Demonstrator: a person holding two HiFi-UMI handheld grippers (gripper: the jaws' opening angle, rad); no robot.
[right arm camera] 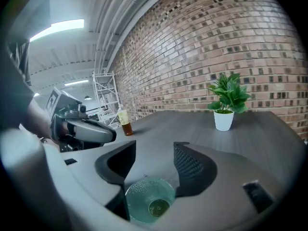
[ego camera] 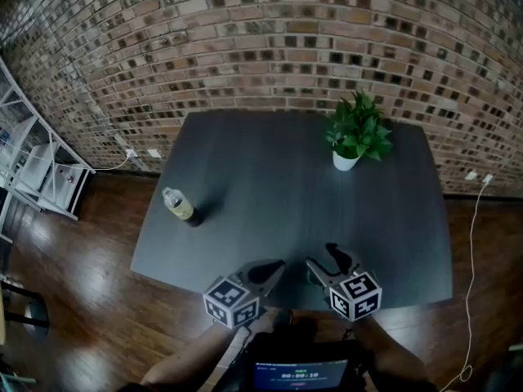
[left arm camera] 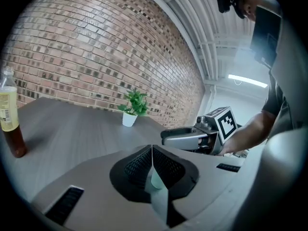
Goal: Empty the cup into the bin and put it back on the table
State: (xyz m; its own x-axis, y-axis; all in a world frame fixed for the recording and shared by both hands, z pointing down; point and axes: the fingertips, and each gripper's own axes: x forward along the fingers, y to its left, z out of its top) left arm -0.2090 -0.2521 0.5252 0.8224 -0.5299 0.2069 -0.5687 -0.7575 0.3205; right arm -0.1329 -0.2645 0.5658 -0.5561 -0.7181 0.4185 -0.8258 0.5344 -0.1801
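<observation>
We wait at the near edge of the desk [ego camera: 270,194].
The plant [ego camera: 357,133] and bottle [ego camera: 178,205] stand far off, out of our way. The left gripper [left arm camera: 152,150] has its jaws together, empty. The right gripper [right arm camera: 154,153] has its jaws apart around the cup [right arm camera: 149,203], not squeezing it, so we think it is put back.

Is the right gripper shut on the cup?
No, the right gripper has its jaws well apart in its own view, with the cup sitting low between them.
</observation>
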